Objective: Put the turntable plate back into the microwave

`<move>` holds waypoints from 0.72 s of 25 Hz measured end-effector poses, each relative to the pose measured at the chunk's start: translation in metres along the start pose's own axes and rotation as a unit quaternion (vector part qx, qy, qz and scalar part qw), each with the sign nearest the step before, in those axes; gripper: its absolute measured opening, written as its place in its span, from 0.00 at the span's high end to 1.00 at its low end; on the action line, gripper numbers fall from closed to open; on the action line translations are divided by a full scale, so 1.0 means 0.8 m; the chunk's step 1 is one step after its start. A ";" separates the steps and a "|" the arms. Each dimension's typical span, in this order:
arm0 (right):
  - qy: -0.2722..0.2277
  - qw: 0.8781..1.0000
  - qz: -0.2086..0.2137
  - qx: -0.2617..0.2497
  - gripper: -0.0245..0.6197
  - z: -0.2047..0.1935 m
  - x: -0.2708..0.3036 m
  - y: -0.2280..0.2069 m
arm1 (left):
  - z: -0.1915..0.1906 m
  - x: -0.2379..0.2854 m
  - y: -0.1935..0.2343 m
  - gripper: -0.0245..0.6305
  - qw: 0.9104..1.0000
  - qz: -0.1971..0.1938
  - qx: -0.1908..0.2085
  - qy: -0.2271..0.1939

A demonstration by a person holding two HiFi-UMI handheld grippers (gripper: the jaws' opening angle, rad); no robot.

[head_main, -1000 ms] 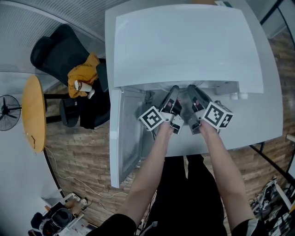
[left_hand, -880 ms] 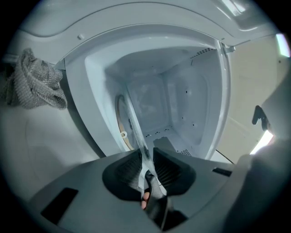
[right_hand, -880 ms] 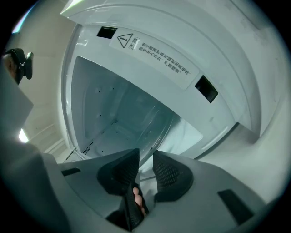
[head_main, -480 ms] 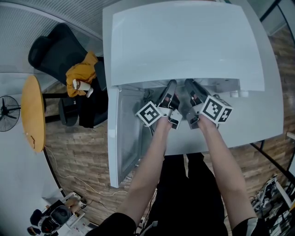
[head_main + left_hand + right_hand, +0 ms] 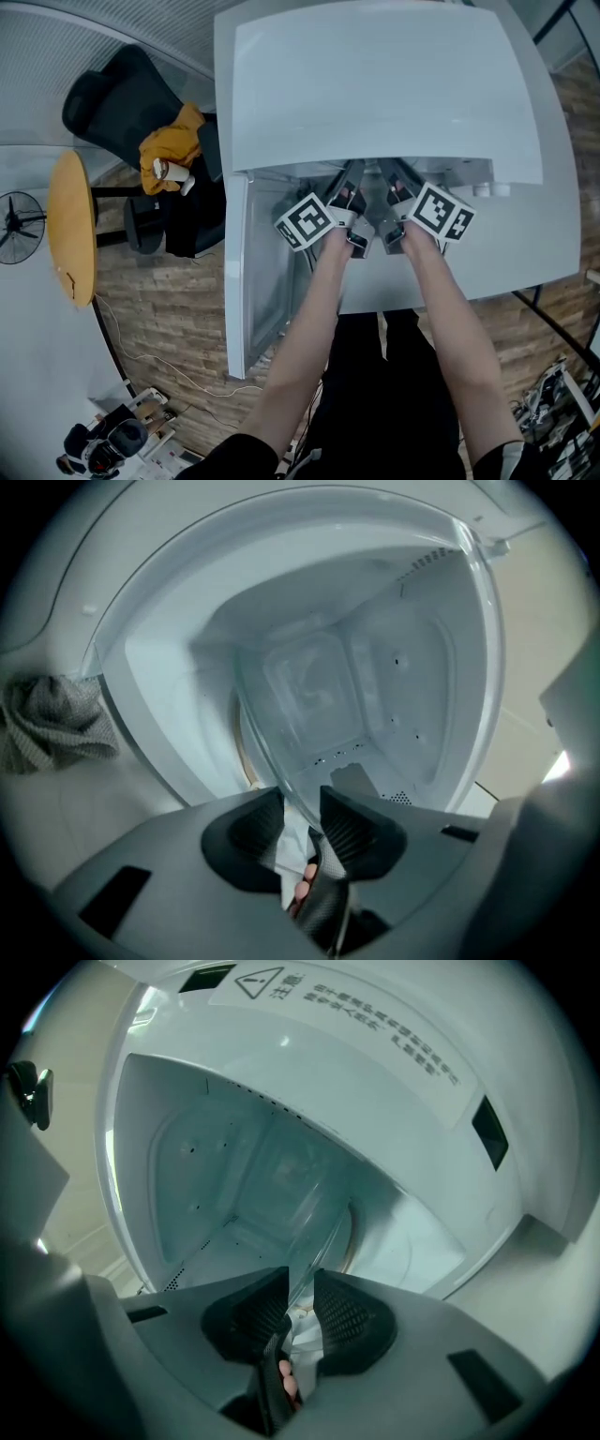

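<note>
Left jaws: the left gripper (image 5: 300, 801) has just been opening its jaws. They stand a narrow gap apart with the rim of the glass plate (image 5: 281, 752) between the pads, seemingly touching both. I judge this a looser hold, not a release.
Right jaws: the right gripper (image 5: 300, 1283) has just been closing a little. Its pads are also a narrow gap apart, gripping the same plate's rim.
Plate: it is inside the microwave (image 5: 375, 84), reaching from the jaws toward the back wall. I cannot tell whether it rests on the floor of the microwave yet.
Change: in the head view both grippers reach slightly deeper into the opening than a second ago.
Meaning: the plate is nearly home. It still has to be seated on the centre and let go.
Count: two grippers, one plate, one microwave, one open door (image 5: 253, 272), one grey cloth (image 5: 47, 728).
</note>
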State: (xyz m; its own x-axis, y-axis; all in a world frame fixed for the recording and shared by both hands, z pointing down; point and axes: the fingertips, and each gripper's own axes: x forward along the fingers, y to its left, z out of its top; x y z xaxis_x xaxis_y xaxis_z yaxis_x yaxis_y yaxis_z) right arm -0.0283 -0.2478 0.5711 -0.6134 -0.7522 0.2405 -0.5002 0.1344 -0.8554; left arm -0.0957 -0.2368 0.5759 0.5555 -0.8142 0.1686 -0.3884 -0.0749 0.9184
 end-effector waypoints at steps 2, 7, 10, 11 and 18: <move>-0.002 1.000 -0.004 0.006 0.83 0.000 0.000 -0.001 | -0.004 -0.002 0.000 0.78 1.000 0.008 -0.004 0.001; -0.011 0.999 -0.019 0.023 0.84 0.000 0.001 -0.008 | -0.012 -0.012 0.003 0.78 0.999 0.005 -0.034 -0.007; -0.018 0.999 -0.025 0.022 0.84 0.005 0.003 -0.011 | -0.011 -0.019 0.004 0.79 0.998 -0.002 -0.059 -0.022; -0.020 0.999 -0.026 0.019 0.84 0.007 0.005 -0.011 | -0.010 -0.021 0.006 0.81 0.997 0.000 -0.065 -0.027; -0.015 0.999 -0.043 0.005 0.83 0.010 0.006 -0.013 | -0.008 -0.021 0.016 0.97 0.998 0.024 -0.051 -0.029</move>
State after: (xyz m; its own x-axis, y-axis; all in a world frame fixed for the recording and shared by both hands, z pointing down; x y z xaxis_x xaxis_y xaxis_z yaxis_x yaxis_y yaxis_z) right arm -0.0208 -0.2583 0.5777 -0.5500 -0.7791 0.3007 -0.5440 0.0610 -0.8369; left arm -0.1049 -0.2206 0.5872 0.4939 -0.8472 0.1956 -0.3354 0.0219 0.9418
